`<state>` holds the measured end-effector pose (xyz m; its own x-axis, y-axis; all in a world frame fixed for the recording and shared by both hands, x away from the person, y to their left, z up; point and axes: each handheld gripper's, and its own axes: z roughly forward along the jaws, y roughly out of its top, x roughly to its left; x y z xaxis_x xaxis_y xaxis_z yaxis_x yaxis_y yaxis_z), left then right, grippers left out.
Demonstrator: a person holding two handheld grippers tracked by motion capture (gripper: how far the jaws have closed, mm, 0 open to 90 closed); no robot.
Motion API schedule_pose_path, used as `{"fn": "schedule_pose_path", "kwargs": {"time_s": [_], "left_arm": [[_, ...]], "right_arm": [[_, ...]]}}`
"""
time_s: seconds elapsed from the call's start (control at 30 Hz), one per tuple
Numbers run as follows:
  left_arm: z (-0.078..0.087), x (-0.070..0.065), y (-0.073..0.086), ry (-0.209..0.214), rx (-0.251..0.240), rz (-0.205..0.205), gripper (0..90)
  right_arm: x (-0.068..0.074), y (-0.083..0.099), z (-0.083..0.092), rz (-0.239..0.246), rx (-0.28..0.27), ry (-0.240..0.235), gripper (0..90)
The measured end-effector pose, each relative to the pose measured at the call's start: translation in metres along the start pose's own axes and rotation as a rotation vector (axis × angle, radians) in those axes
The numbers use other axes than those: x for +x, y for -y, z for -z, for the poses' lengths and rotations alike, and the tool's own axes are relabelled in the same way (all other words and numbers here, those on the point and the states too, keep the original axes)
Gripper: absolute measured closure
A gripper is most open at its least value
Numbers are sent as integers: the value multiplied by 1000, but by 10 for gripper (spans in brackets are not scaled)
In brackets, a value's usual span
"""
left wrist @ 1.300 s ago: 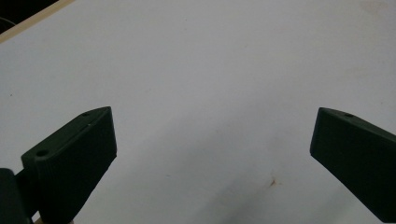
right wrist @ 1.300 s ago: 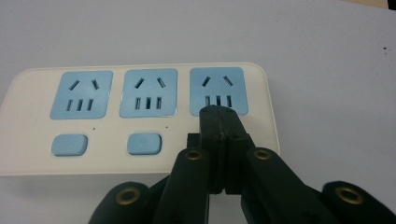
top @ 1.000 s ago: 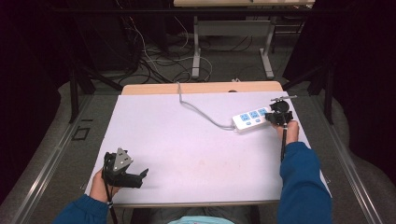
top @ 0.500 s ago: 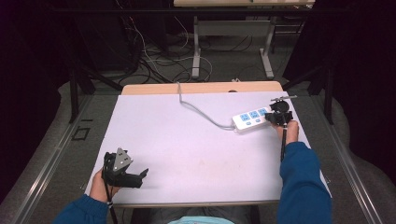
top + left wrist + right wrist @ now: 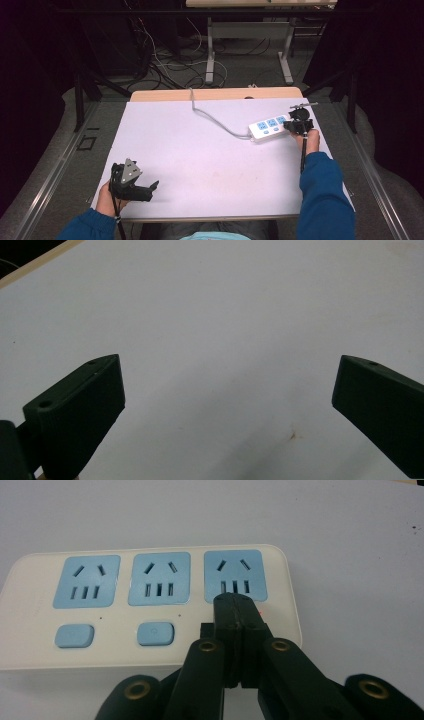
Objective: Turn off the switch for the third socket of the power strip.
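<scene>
A white power strip with three blue sockets lies at the right of the white table. In the right gripper view the power strip has two blue buttons showing under the left and middle sockets. My right gripper is shut, its joined tips resting on the strip just below the rightmost socket and covering that spot. A small red light glows beside the tips. From above, the right gripper sits at the strip's right end. My left gripper lies near the front left corner, open and holding nothing.
The strip's grey cable runs across the table to its far edge. A wooden strip borders the table's far side. Beyond it are table legs and loose cables on the floor.
</scene>
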<state>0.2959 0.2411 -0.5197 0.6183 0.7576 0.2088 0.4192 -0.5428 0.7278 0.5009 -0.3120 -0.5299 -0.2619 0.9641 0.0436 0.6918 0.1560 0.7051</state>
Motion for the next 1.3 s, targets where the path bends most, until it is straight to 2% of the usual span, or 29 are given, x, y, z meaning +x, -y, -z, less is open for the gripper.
{"fn": "schedule_pose_path", "kwargs": {"time_s": [0.4,0.8,1.3], "left_arm": [[0,0,0,-1,0,1,3],[0,0,0,-2,-1,1,4],[0,-1,0,0,0,-1,4]], "right_arm": [[1,0,0,5,0,6,900],[-2,1,0,-5,-7,-14,900],[0,0,0,11,-5,-2,900]]}}
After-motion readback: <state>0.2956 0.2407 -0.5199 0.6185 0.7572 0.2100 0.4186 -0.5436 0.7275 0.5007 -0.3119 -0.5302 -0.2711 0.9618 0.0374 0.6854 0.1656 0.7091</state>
